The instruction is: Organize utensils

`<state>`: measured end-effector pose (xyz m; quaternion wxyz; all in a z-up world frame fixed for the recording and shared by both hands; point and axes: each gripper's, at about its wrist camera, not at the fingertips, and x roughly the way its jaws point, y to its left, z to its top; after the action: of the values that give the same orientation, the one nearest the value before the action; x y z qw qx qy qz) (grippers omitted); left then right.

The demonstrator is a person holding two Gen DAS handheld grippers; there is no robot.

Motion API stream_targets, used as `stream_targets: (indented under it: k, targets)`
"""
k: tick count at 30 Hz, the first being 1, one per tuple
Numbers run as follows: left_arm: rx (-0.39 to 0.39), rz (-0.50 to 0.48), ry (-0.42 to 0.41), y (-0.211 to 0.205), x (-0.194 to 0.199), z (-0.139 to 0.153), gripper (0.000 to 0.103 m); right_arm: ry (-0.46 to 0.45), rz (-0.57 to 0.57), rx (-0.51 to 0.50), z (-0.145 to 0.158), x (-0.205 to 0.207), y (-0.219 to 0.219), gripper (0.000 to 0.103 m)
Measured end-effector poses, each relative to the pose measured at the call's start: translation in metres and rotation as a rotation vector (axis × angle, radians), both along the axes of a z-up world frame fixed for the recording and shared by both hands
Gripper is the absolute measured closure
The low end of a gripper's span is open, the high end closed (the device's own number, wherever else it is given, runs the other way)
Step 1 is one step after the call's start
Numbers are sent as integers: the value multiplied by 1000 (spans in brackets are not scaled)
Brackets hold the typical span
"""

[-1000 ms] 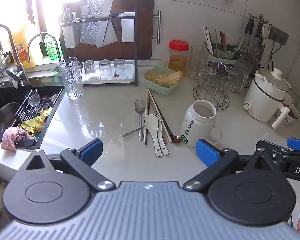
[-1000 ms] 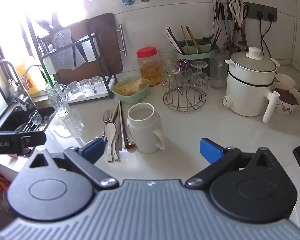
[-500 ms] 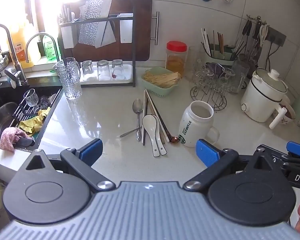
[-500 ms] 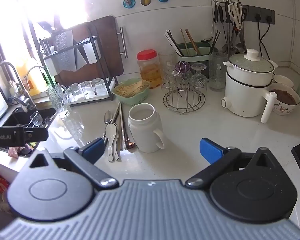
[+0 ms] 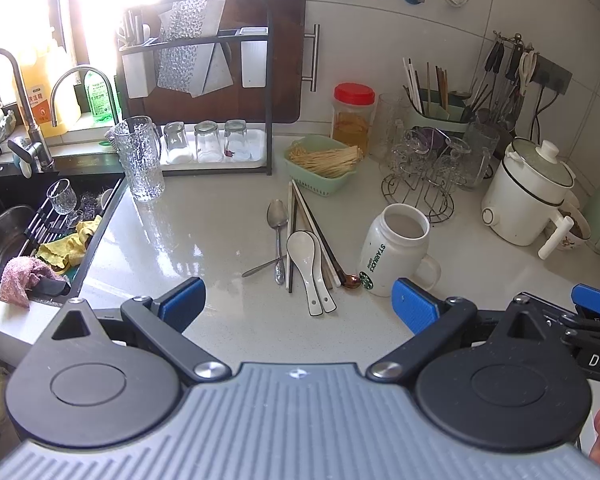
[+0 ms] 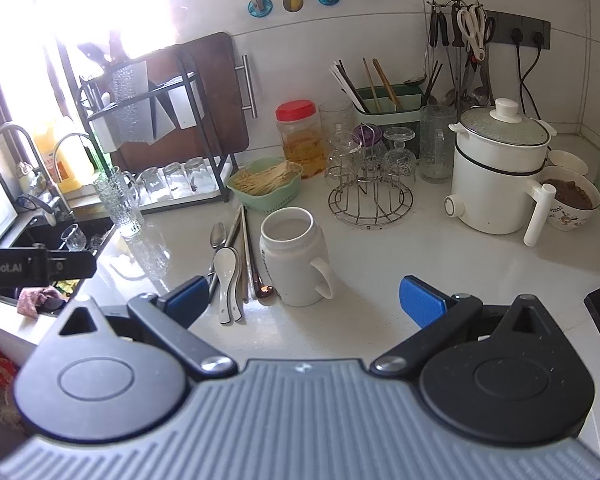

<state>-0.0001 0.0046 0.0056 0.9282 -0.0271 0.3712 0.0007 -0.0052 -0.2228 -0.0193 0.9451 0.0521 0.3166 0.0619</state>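
A pile of utensils lies on the white counter: two white ceramic spoons (image 5: 310,266) (image 6: 227,280), a metal spoon (image 5: 278,226) (image 6: 219,236), chopsticks (image 5: 314,232) (image 6: 244,248) and a copper-tipped spoon (image 5: 350,280). A white Starbucks mug (image 5: 394,248) (image 6: 294,254) stands upright just right of them. My left gripper (image 5: 298,304) is open and empty, above the counter in front of the pile. My right gripper (image 6: 304,300) is open and empty, in front of the mug.
A green utensil holder (image 6: 388,100) with chopsticks stands at the back wall. A green basket of sticks (image 5: 324,162), a glass rack (image 6: 370,184), a white pot (image 6: 500,172), a glass pitcher (image 5: 140,158) and the sink (image 5: 28,224) surround the pile.
Both grippers have shifted slightly; the view in each has drifted a little. Nothing on the counter has moved.
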Motion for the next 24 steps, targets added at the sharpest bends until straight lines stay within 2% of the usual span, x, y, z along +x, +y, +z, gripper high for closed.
stream_targets:
  k: [9, 13, 17, 20, 24]
  targets:
    - [6, -11, 1, 3, 2, 0, 2, -2, 10, -3, -3, 0, 2, 0]
    - [-31, -1, 12, 8, 3, 0, 2, -5, 10, -1, -2, -1, 2, 0]
    - [-18, 8, 16, 9, 4, 1, 2, -3, 13, -6, -3, -1, 2, 0]
    - [-48, 1, 9, 10, 3, 4, 2, -6, 16, -9, -3, -1, 2, 0]
    - [-33, 0, 10, 7, 3, 4, 2, -5, 16, -9, -3, -1, 1, 0]
